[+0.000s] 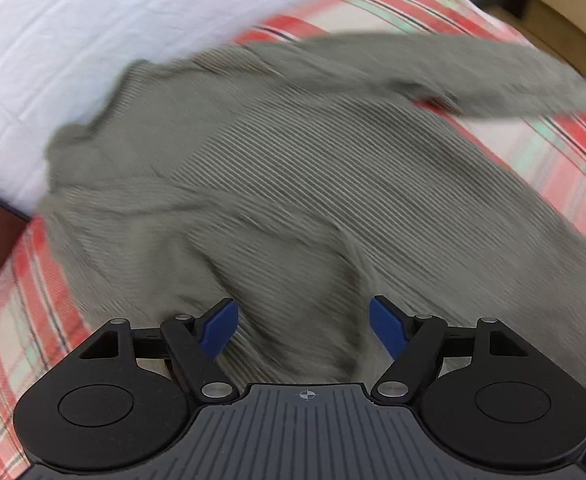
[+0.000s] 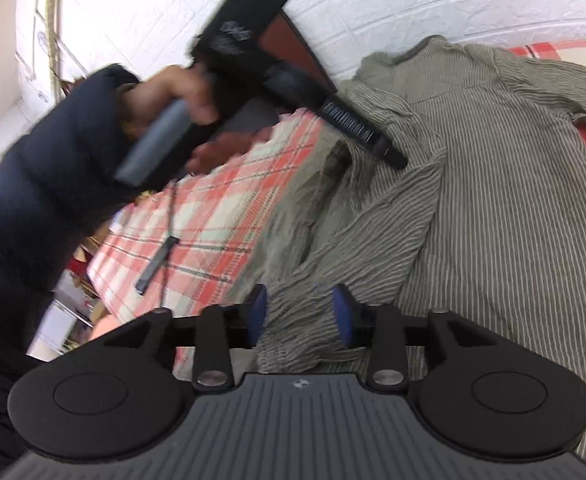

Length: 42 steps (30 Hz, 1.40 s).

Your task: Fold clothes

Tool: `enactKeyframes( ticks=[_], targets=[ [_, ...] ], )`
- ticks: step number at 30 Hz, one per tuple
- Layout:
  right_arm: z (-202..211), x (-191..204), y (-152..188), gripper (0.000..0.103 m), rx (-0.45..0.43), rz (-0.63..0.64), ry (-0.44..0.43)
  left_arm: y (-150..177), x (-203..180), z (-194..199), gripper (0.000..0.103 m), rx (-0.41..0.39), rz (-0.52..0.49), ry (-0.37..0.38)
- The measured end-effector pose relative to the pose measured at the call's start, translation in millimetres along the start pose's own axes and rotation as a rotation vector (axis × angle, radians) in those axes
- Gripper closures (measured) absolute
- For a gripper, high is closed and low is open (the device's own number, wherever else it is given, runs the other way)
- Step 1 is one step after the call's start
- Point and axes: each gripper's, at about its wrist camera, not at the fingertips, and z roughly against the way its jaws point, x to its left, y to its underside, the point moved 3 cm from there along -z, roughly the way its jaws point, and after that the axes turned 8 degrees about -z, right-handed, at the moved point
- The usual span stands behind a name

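A grey-green striped shirt (image 1: 293, 160) lies spread and rumpled on a bed with a red, white and green plaid sheet (image 1: 17, 320). My left gripper (image 1: 304, 330) hangs over the shirt's near part, blue pads wide apart, nothing between them. In the right wrist view the shirt (image 2: 493, 200) covers the right half. My right gripper (image 2: 300, 312) stands partly open, with a bunched fold of the shirt's edge lying loose between its pads. A hand in a dark sleeve (image 2: 33, 200) holds the left gripper (image 2: 389, 156) above the shirt's left side.
A white brick-pattern wall (image 2: 413, 0) and a brown headboard (image 2: 293, 44) bound the far side of the bed. A thin black strap (image 2: 161, 256) lies on the plaid sheet (image 2: 213, 208). Cardboard boxes (image 1: 565, 12) stand beyond the bed's far right corner.
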Motion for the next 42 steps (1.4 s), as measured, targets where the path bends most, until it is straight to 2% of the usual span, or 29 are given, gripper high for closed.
enactKeyframes(
  ticks=[5,6,7,8,9,16,20,21,24,25,30,39,42],
  targets=[
    [-2.7,8.9,6.8,0.06,0.009,0.022,-0.003,9.1,-28.3,-6.1,0.023,0.026,-0.071,0.03],
    [-2.8,10.5,8.2,0.059,0.004,0.027,0.008,8.7,-29.9,-7.3,0.031,0.021,-0.069,0.037],
    [-3.7,11.6,9.2,0.058,-0.002,0.035,0.027,8.3,-31.4,-8.5,0.069,0.017,-0.067,0.044],
    [-4.4,13.5,10.5,0.057,-0.01,0.049,0.05,7.7,-32.3,-9.4,0.092,0.013,-0.062,0.052],
    [-4.9,15.5,11.8,0.054,-0.019,0.065,0.074,6.5,-31.3,-9.5,0.103,0.01,-0.047,0.061],
    [-28.1,40.9,26.5,0.048,-0.008,0.173,0.117,-5.1,-25.6,6.7,0.103,-0.051,0.06,0.083],
    [-48.1,48.8,31.8,0.042,-0.021,0.173,0.161,-14.0,-30.9,6.3,0.102,-0.039,0.105,0.089],
    [-48.6,48.3,32.5,0.042,-0.031,0.166,0.169,-15.5,-33.4,5.9,0.1,-0.034,0.105,0.095],
    [-43.4,39.1,34.1,0.041,-0.051,0.129,0.182,-20.1,-41.5,5.0,0.081,-0.03,0.104,0.138],
    [-39.9,33.6,34.1,0.039,-0.057,0.11,0.19,-22.2,-44.3,4.6,0.077,-0.03,0.103,0.15],
    [-27.1,16.7,32.4,0.037,-0.099,0.046,0.249,-40.6,-57.3,-7.0,0.072,-0.018,0.093,0.15],
    [-55.6,40.5,39.9,0.037,-0.137,0.213,0.284,-44.4,-52.1,-19.1,0.069,0.013,0.117,0.154],
    [-72.0,40.1,41.5,0.037,-0.094,0.256,0.314,-44.5,-47.8,-20.7,0.067,0.02,0.127,0.163]
  ],
)
